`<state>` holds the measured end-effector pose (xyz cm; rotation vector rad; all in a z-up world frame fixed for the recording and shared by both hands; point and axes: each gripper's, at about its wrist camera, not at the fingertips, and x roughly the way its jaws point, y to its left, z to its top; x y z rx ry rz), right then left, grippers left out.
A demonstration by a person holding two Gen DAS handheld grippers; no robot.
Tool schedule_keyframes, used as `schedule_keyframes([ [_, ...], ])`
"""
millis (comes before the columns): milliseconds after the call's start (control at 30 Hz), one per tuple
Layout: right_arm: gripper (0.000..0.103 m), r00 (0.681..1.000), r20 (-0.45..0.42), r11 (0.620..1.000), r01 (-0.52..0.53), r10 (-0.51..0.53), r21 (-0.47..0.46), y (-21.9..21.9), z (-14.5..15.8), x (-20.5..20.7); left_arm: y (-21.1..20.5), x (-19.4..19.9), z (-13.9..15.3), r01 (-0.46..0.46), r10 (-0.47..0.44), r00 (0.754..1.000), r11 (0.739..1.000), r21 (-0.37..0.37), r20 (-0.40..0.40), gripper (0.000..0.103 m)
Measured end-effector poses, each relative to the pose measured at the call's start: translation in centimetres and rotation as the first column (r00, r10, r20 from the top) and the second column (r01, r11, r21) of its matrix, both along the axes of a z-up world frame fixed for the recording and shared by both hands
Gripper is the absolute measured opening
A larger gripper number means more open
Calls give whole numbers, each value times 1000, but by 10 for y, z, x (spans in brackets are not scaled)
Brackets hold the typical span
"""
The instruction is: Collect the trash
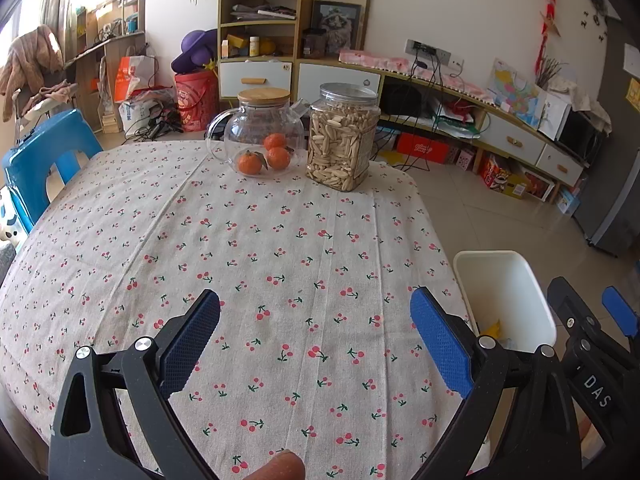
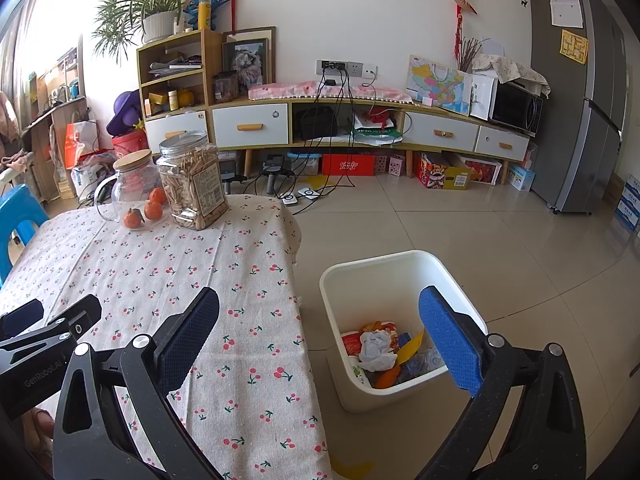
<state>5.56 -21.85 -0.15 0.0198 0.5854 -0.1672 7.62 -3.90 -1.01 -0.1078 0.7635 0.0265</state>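
A white trash bin (image 2: 452, 280) stands on the floor right of the table; it also shows in the left wrist view (image 1: 500, 280). It holds trash (image 2: 378, 350): crumpled white paper, red and yellow wrappers, orange peel. My right gripper (image 2: 320, 330) is open and empty, above the table's right edge and the bin. My left gripper (image 1: 316, 330) is open and empty over the cherry-print tablecloth (image 1: 260, 240). The right gripper (image 1: 592, 320) shows at the left view's right edge.
A glass teapot with three tangerines (image 1: 260, 136) and a plastic jar of biscuit sticks (image 1: 342, 136) stand at the table's far edge. A blue stool (image 1: 44, 152) stands at the left. A low cabinet (image 2: 360, 120) and a fridge (image 2: 580, 92) line the far wall.
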Motion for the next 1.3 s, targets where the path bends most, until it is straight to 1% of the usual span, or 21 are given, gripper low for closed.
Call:
schedule_keyframes([
  [1300, 96, 1000, -4, 1000, -1, 1, 2, 0, 1, -1, 1, 0, -3, -7, 7, 1000, 1000, -1, -9, 93],
])
